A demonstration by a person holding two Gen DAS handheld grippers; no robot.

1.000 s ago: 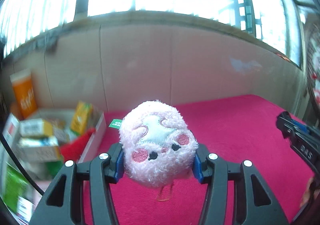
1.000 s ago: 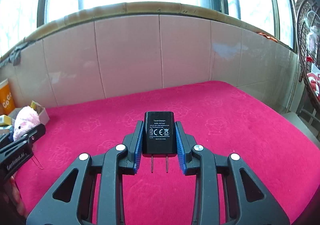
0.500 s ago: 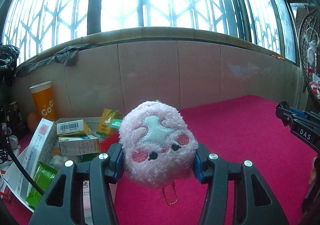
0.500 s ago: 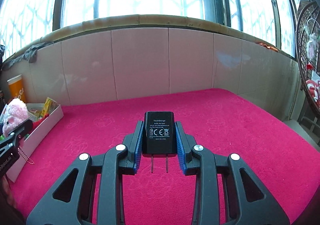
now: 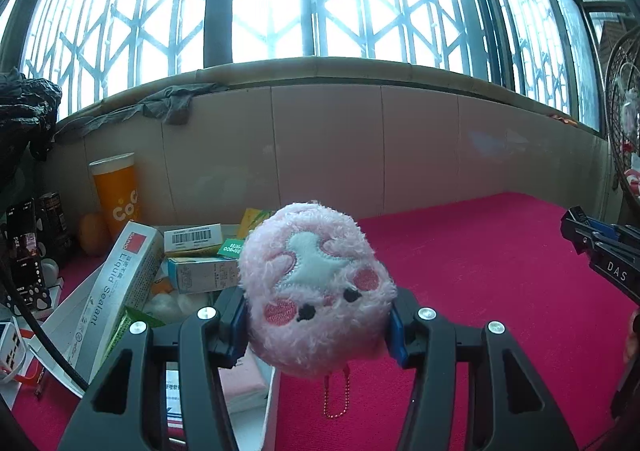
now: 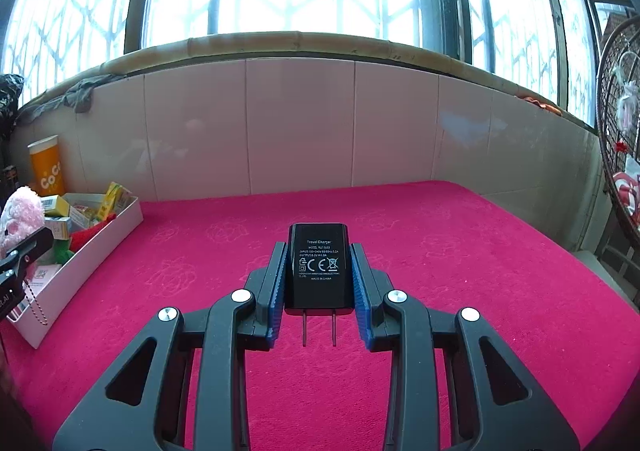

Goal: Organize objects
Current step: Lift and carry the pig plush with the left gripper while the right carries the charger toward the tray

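Red cloth-covered surface (image 6: pixel 400 219): wide and bare from the middle to the right, bounded far off by a tiled wall under barred windows.

White open box (image 6: pixel 96 243) at the far left on that cloth: already crowded with cartons, a long sealant carton (image 5: pixel 120 291) leaning along its left side, a pink packet at its near end. Best treated as the drop place for both held things, with the free space looking to be at the near end.

Left gripper (image 5: pixel 316 315): clamped on the pink plush toy (image 5: pixel 312 291), carried above the box's near right corner, bead chain (image 5: pixel 336 395) dangling below. Worth bringing fully over the box before lowering, so the chain falls inside the wall and not across it; soft body likely to spring wide on release, so a low release advised.

Right gripper (image 6: pixel 319 275): clamped on the black travel charger (image 6: pixel 319 263), prongs toward the camera, over the middle of the cloth, well apart from the box. Better held back until the left side is clear.
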